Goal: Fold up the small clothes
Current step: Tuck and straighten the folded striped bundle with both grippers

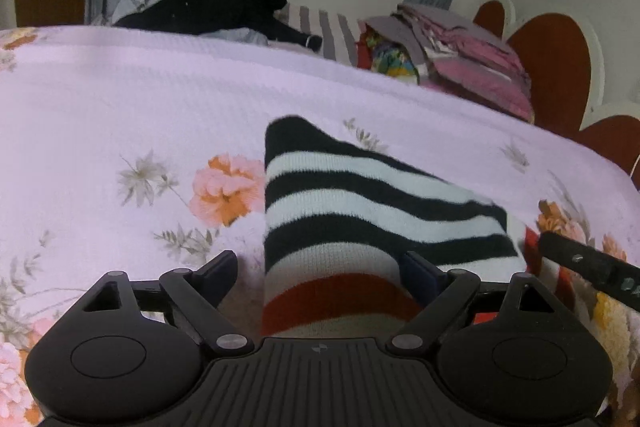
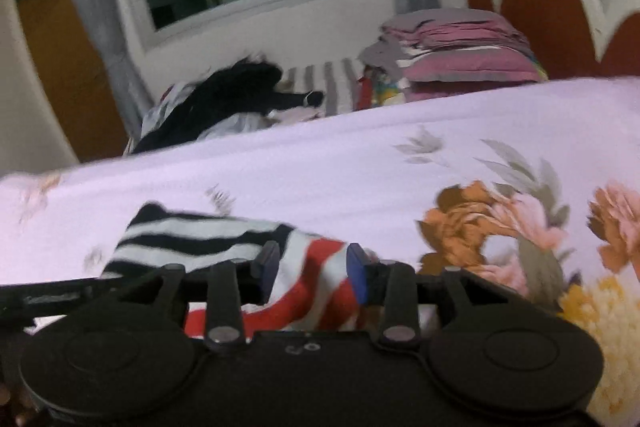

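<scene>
Left gripper [image 1: 320, 269] hangs low-centre in its view, jaws spread wide w/ the striped garment [image 1: 360, 211] lying between them, pads not pressing. Right gripper [image 2: 314, 267] sits lower-centre in its view, jaws part-open around the red-white end of the same cloth; can't tell if pads bite. Garment's on the floral bedspread [image 1: 120, 99], mid-frame. Clothes pile [image 1: 460, 55] upper right.

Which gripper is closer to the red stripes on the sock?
Right. The right gripper has the sock's red stripes between its fingers; the left gripper straddles the sock's striped end beside them.
</scene>
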Demonstrator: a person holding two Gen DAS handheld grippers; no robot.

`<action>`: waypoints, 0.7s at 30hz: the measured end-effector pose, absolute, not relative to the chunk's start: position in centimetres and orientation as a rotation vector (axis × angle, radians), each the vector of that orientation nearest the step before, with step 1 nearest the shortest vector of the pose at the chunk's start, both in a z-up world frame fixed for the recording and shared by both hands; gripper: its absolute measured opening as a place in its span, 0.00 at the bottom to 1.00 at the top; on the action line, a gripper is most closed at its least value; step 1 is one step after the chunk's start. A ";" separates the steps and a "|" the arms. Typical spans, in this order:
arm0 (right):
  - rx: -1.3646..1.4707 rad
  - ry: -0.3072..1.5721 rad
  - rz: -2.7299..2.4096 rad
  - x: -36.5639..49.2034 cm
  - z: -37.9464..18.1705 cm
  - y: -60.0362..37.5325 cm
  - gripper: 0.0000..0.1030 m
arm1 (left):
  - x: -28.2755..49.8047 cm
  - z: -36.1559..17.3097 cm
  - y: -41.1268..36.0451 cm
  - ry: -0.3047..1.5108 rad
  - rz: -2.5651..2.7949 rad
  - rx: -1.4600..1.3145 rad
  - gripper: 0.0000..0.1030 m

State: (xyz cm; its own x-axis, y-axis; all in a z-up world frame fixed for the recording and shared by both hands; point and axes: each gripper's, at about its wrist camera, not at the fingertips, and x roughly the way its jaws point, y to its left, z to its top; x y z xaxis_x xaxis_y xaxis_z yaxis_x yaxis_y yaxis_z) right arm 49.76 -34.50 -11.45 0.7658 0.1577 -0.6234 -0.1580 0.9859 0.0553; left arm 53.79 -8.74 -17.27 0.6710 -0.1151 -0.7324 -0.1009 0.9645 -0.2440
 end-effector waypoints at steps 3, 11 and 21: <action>-0.074 0.742 0.123 50.6 -13.2 -34.2 0.33 | 53.9 -17.6 -8.4 0.852 -0.014 -0.306 0.85; -0.052 0.732 0.084 49.0 -12.8 -35.4 0.37 | 52.8 -16.6 -8.7 0.841 -0.009 -0.250 0.85; -0.025 0.645 0.189 44.0 -9.0 -34.7 0.38 | 49.1 -13.9 -9.0 0.796 -0.051 -0.206 0.85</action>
